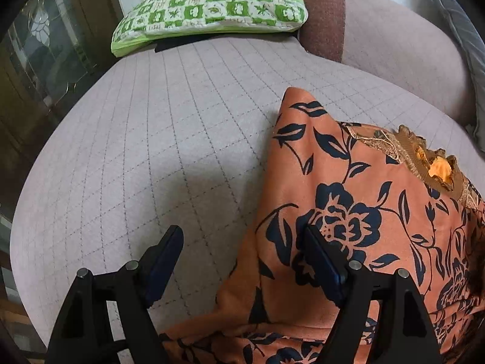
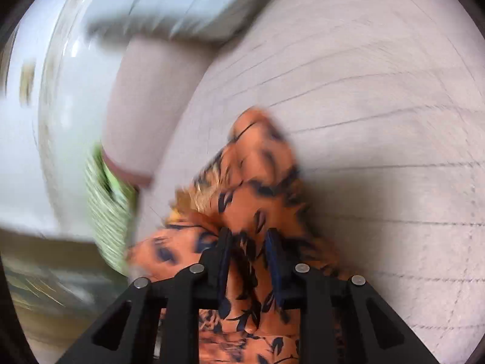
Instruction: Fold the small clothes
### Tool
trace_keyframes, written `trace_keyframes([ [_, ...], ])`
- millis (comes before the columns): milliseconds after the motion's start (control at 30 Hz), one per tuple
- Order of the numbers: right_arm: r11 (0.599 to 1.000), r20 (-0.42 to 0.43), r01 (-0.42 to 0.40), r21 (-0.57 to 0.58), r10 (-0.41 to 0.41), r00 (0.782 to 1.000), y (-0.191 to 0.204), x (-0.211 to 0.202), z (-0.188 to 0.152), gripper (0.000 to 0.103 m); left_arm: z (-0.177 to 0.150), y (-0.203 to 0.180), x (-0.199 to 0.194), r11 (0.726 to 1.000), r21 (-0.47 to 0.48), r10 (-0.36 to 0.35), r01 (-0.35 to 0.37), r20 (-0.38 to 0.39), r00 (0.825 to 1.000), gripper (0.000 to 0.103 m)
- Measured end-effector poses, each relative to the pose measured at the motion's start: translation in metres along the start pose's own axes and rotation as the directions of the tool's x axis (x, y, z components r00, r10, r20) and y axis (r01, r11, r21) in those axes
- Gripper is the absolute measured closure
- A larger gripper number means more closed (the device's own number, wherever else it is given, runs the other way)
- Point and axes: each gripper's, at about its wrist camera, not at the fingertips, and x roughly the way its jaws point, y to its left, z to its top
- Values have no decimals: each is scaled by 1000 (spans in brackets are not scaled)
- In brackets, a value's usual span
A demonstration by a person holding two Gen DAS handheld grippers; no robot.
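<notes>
An orange garment [image 1: 348, 182] with dark blue flowers lies spread on the quilted sofa seat [image 1: 151, 136], its brown embroidered neckline [image 1: 424, 157] at the right. My left gripper [image 1: 242, 236] stands open just above the garment's left edge, one finger over the bare seat and the other over the cloth. The right wrist view is blurred. There my right gripper [image 2: 248, 236] has its jaws narrow, with a bunched fold of the same orange garment [image 2: 260, 194] pinched between the pads.
A green and white patterned cushion [image 1: 212, 3] rests at the back of the seat, beside the sofa's brown-banded backrest [image 1: 324, 18]. A grey cushion [image 1: 466, 45] leans at the far right. Dark wooden furniture with glass [image 1: 45, 60] stands beyond the seat's left edge.
</notes>
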Motion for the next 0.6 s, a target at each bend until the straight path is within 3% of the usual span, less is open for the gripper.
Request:
trace_keyframes([
  [67, 998, 72, 13, -68, -8, 997, 8, -18, 1, 74, 0, -2, -3, 1000, -5, 3, -3, 2, 1000, 22],
  [133, 970, 67, 20, -242, -4, 998, 40, -21, -12, 64, -1, -7, -5, 1000, 14, 13, -13, 10, 1000, 22],
  [167, 951, 54, 32, -309, -16, 998, 53, -20, -20, 39, -2, -10, -5, 999, 26, 21, -21, 13, 1000, 22],
  [200, 928, 60, 49, -370, -29, 998, 65, -18, -32, 27, -3, -13, -5, 999, 41, 30, -31, 18, 999, 22],
  [233, 898, 83, 73, -434, -41, 996, 76, -16, -43, 27, -4, -14, -5, 998, 46, 34, -34, 19, 999, 22],
  [300, 783, 120, 153, -603, -101, 988, 100, -9, -74, 27, -5, -15, -6, 998, 47, 35, -36, 19, 999, 22],
  [333, 707, 126, 183, -683, -133, 983, 110, -3, -91, 27, -5, -15, -6, 999, 43, 31, -32, 17, 999, 22],
  [400, 581, 118, 170, -796, -128, 985, 119, 2, -122, 27, -4, -13, -5, 999, 34, 25, -26, 14, 1000, 22],
  [433, 551, 82, 128, -824, -108, 991, 119, 5, -134, 29, -3, -13, -4, 999, 35, 26, -27, 14, 1000, 21],
  [467, 542, -3, 43, -839, -83, 997, 119, 12, -146, 30, -3, -14, -4, 999, 39, 30, -30, 15, 999, 22],
  [533, 599, -138, -78, -797, -56, 989, 115, 29, -156, 35, -4, -16, -4, 998, 51, 33, -34, 19, 999, 22],
  [600, 640, -202, -97, -762, -93, 975, 105, 51, -157, 43, -4, -16, -3, 998, 58, 29, -30, 19, 999, 21],
])
